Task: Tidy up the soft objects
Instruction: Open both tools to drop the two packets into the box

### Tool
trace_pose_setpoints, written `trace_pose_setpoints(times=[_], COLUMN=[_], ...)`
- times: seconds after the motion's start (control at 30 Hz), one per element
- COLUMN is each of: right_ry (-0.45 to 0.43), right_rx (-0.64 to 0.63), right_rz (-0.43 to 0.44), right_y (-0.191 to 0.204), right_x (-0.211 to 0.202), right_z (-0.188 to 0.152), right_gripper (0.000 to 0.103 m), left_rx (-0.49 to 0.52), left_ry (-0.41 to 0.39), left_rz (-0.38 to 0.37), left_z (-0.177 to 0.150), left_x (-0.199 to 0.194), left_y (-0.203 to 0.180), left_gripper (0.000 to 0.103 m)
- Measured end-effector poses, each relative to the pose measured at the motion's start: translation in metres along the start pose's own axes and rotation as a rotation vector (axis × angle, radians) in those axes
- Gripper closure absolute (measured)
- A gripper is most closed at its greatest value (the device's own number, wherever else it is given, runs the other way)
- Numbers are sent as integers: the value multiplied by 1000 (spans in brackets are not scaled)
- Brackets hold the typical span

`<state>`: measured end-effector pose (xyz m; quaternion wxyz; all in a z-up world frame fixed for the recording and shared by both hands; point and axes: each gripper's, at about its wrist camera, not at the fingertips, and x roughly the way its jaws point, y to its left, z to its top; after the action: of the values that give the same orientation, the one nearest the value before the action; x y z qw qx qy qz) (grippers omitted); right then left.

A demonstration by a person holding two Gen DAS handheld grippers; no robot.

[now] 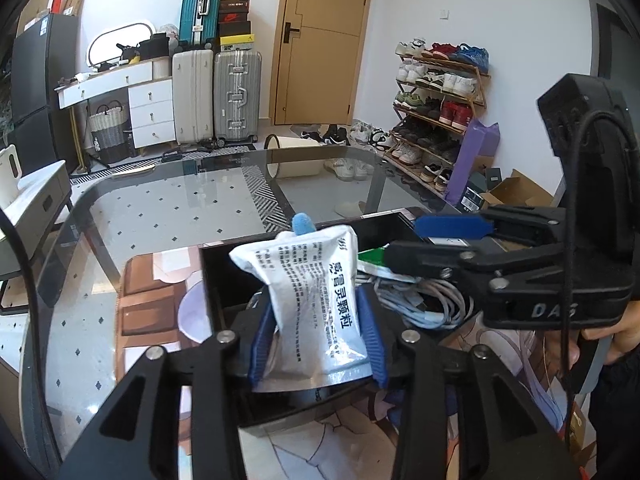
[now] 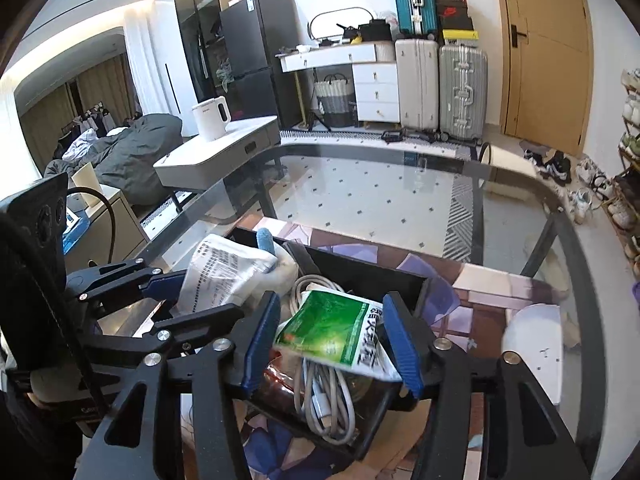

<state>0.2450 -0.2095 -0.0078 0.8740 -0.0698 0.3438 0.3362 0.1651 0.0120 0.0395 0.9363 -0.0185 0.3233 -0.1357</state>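
Glass tabletop [image 1: 168,208] carries a black bin [image 2: 360,272]; low in each frame, the left claw [image 1: 316,336] loosely brackets a white sachet [image 1: 316,288], and the right claw [image 2: 332,340] stands open around a green sachet [image 2: 328,324] over coiled cables [image 2: 320,396].

Each wrist camera looks forward and down along its own fingers, close above the black box [image 1: 304,408]. Both views share the box, glass table [image 2: 400,184] and suitcases [image 1: 236,96].

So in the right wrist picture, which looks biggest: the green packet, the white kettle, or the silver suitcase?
Largest to smallest, as they look:
1. green packet, though it sits right by the camera
2. silver suitcase
3. white kettle
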Motion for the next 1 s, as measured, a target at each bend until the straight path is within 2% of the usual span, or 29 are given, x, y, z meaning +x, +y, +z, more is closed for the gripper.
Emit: trace_pose_setpoints(times=[0.07,0.23,0.27,0.3,0.33,0.37,0.4,0.53,1.0], right_ry=[-16,-43,-53,-60,-73,-83,-96,-143,-243], right_rx=[-11,-27,-28,-29,-31,-34,-39,-36,-2], right_rz=[-8,-20,-17,-17,-21,-25,-30,-42,-87], right_y=[2,7,8,9,11,12,15,20,28], right_x=[-9,-27,-31,-34,-38,-42,-45,-57,-71], right_z=[-2,-10,-12,-13,-16,-18,-20,-30,-63], right_gripper=[35,22,18,14,12,8,3,1,1], left_rx=[-3,6,7,8,7,5,1,-14,-31], left_ry=[-6,-30,-35,-37,-44,-56,-74,-89,-157], left_rz=[3,12,12,15,22,29,37,50,147], left_z=[-1,-3,-3,-4,-5,-6,-8,-16,-43], left_x=[-4,-20,-23,-25,-28,-32,-38,-47,-60], left_y=[0,0,1,2,2,4,5,9,11], left_gripper=[48,42,38,33,18,8,5,0,0])
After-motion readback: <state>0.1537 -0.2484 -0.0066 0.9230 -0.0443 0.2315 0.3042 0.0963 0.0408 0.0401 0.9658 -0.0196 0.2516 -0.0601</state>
